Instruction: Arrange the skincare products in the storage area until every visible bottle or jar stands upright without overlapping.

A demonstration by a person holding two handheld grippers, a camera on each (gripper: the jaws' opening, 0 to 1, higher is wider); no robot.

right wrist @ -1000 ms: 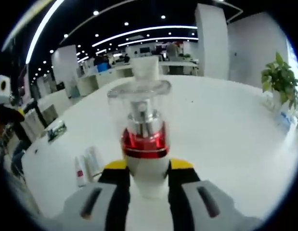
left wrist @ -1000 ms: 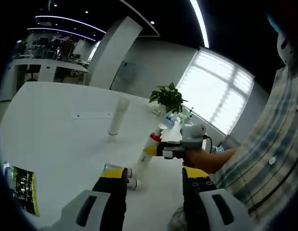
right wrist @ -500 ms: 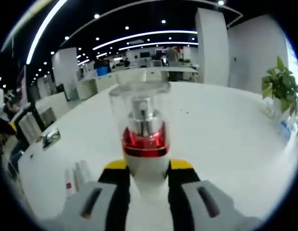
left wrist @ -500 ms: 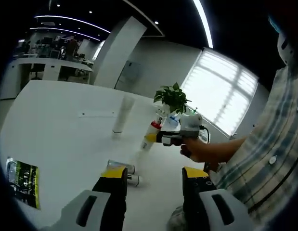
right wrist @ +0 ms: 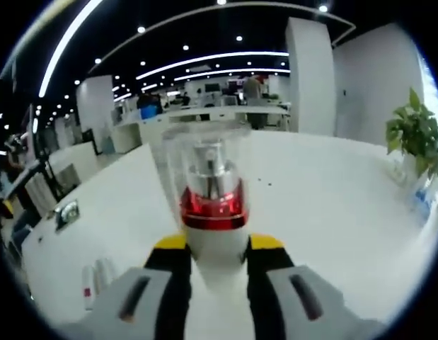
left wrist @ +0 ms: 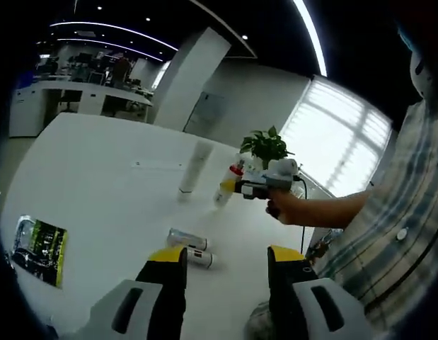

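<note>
Bottle (right wrist: 211, 205), white with a red collar and clear cap, is being pinched by the right gripper (right wrist: 213, 258) above the white table (left wrist: 98, 184). A white tube (left wrist: 195, 165) is standing upright on it, and two small bottles (left wrist: 190, 248) are lying flat nearer. The left gripper (left wrist: 226, 265) is hovering with jaws spread, holding nothing.

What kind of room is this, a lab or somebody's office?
Most likely a large open-plan office: rows of desks with people in the distance, long strip lights on a dark ceiling, and a big white table with a potted green plant.
</note>
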